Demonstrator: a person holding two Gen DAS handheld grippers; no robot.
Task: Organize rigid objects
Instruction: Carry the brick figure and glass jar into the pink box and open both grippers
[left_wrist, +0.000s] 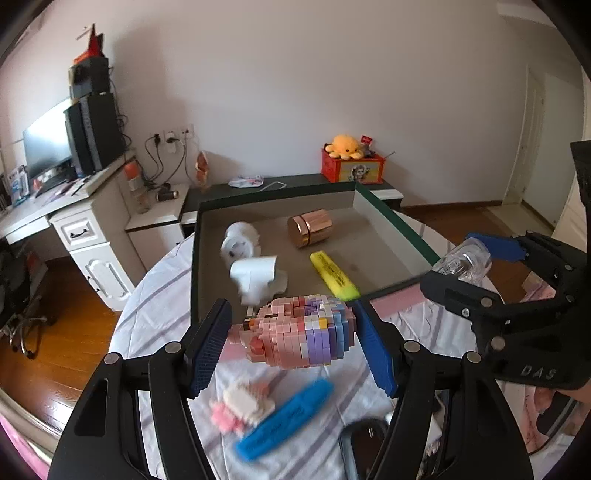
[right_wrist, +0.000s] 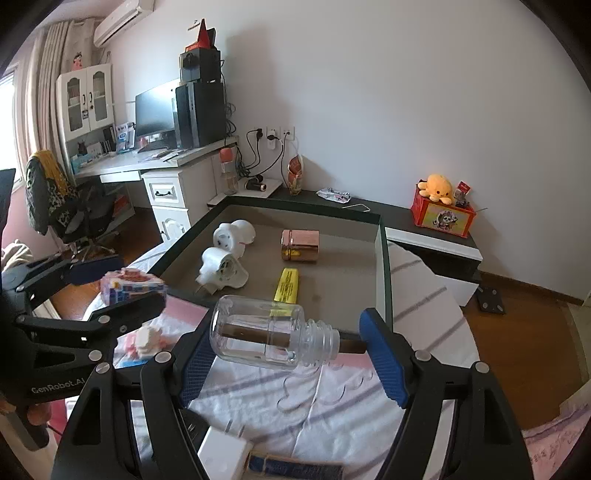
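My left gripper (left_wrist: 291, 347) is shut on a pink and purple block figure (left_wrist: 295, 332), held in the air just before the near rim of the green-edged box (left_wrist: 195, 258). The right gripper (right_wrist: 288, 350) grips a clear glass jar (right_wrist: 258, 332) lying sideways, mouth to the right, above the table in front of the box (right_wrist: 382, 266). Inside the box lie two white plug adapters (right_wrist: 221, 271), a copper tin (right_wrist: 300, 245) and a yellow highlighter (right_wrist: 285, 288). A blue highlighter (left_wrist: 288, 421) and a small pink-white block figure (left_wrist: 243, 406) rest on the cloth below my left gripper.
The box sits on a round table with a striped white cloth (right_wrist: 332, 402). A white box (right_wrist: 225, 454) and a dark flat item (right_wrist: 295, 469) lie at the near edge. Behind stand a white desk (right_wrist: 162, 192) and a low cabinet with a red box (right_wrist: 443, 216).
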